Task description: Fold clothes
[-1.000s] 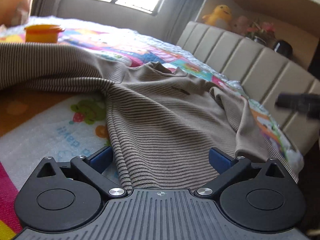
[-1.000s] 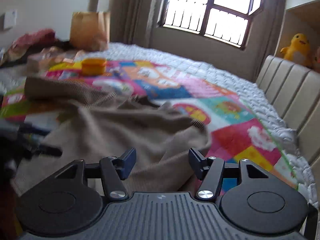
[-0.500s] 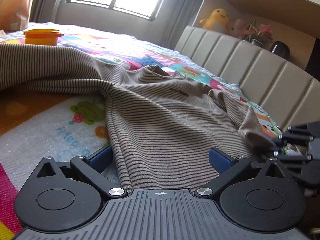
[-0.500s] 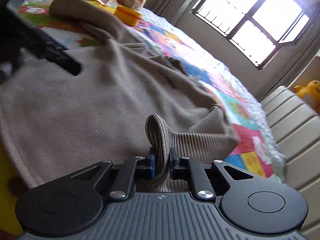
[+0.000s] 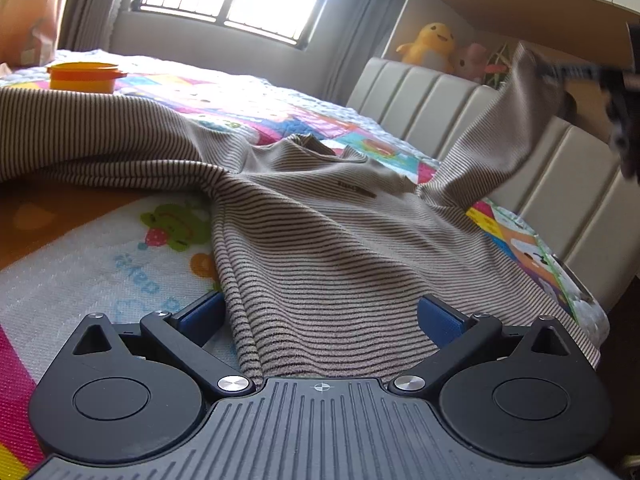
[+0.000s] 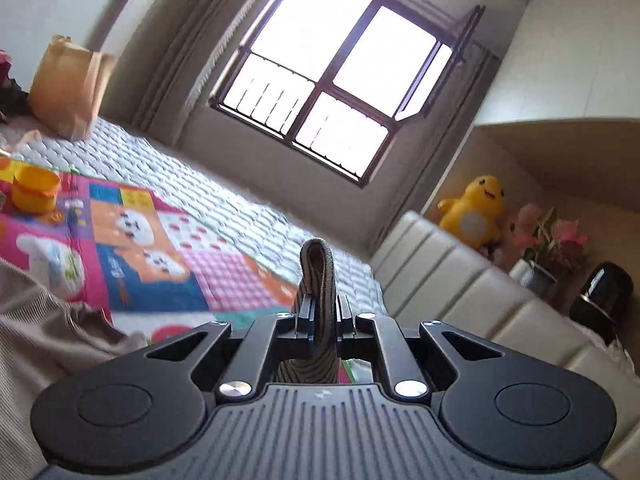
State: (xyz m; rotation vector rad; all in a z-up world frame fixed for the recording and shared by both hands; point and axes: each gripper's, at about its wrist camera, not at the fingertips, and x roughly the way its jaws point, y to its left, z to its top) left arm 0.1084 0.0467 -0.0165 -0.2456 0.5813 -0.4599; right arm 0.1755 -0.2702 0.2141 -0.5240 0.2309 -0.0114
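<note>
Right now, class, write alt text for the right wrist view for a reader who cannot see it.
The right gripper is shut on a fold of the striped brown sweater, lifted above a bed covered by a colourful cartoon play mat. Behind are a bright barred window, an orange tub and a yellow duck plush.

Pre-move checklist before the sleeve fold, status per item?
1. Right hand-held gripper shut on the sleeve: ok.
2. Sleeve lifted off the bed: ok.
3. Left hand-held gripper pinning the striped sweater hem: not ok, open with fabric between its fingers.
4. Sweater body flat: not ok, wrinkled near the collar.
5. Orange cup apart from the sweater: cannot tell.
</note>
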